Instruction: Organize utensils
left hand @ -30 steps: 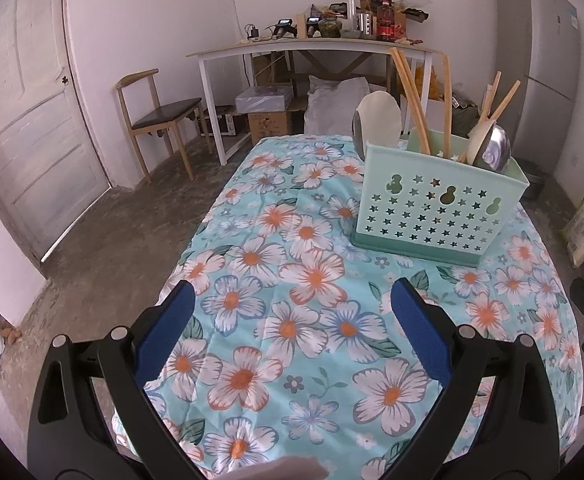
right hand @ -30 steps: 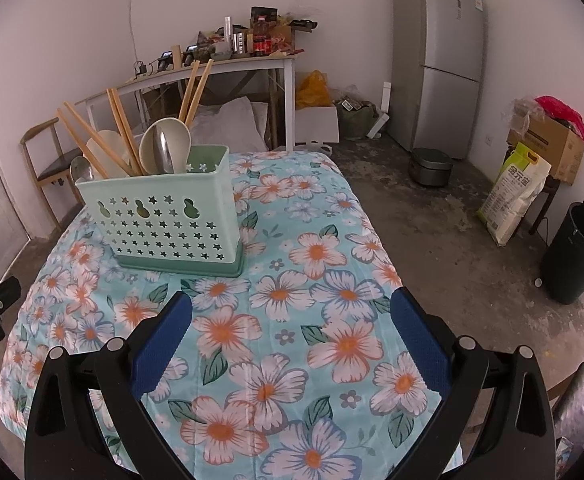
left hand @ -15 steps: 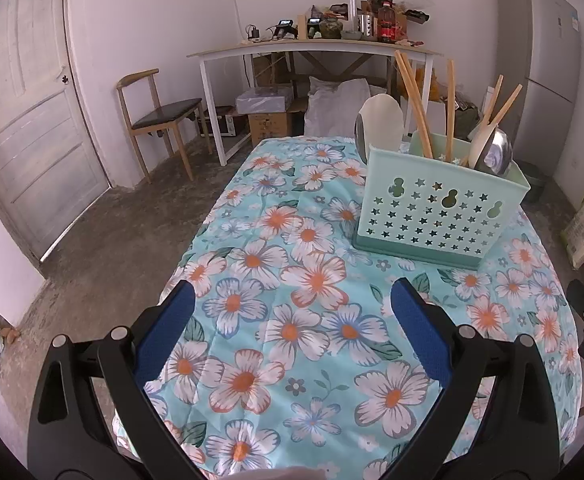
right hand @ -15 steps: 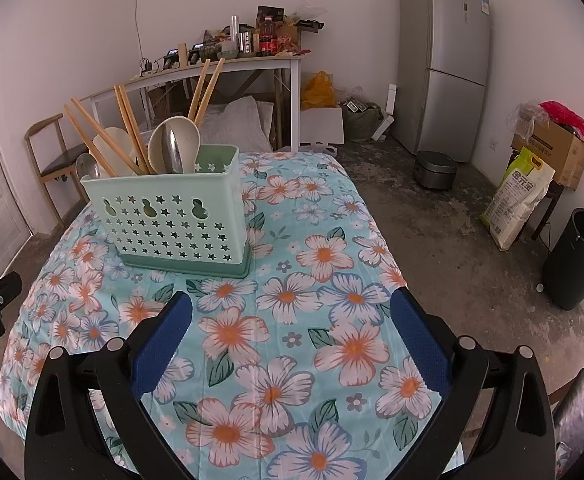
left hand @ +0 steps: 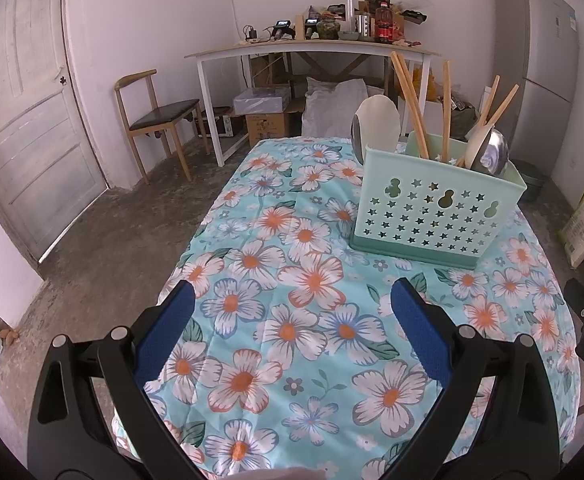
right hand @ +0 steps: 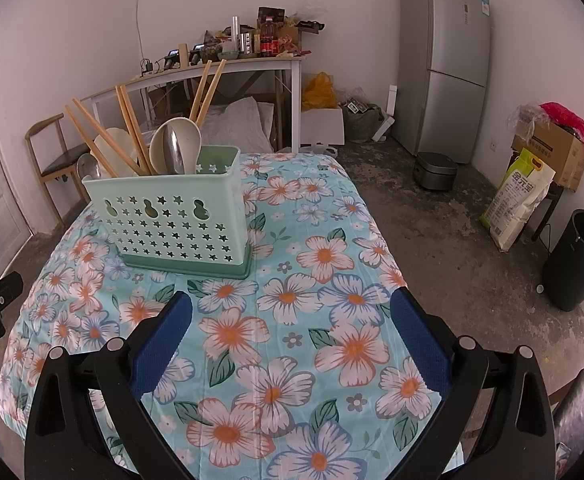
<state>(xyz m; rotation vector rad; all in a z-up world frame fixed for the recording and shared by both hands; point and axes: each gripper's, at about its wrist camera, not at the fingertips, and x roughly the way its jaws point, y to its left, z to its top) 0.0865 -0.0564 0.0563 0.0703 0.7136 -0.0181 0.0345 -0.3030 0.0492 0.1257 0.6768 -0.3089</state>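
Mint plastic caddy (left hand: 436,204) stands upright on the floral cloth (left hand: 292,320), toward the far half of the surface, nearer its right edge in the left view. Chopsticks (left hand: 410,108), pale scoops (left hand: 376,122) and a steel spoon (left hand: 492,154) stand in it, sorted across compartments as far as can be told; dividers hidden. No loose utensil seen on the cloth.

Left claw (left hand: 292,308): jaws spread wide, nothing between them, held above the near left part of the surface, well apart from the caddy.

Right claw (right hand: 292,308): jaws likewise spread and empty, above the near right part; caddy (right hand: 168,224) lies ahead and to its left.

Judgement: task looks finished or nearly so.

Risks: chopsticks (right hand: 132,128) lean outward at mixed angles, so a claw sweeping past at their height could catch one and tip the light caddy or flick sticks out. Cloth could drag if a claw presses and slides.

Room: bare cloth all along the near edge and on the right side; left edge drops off close beside the caddy.
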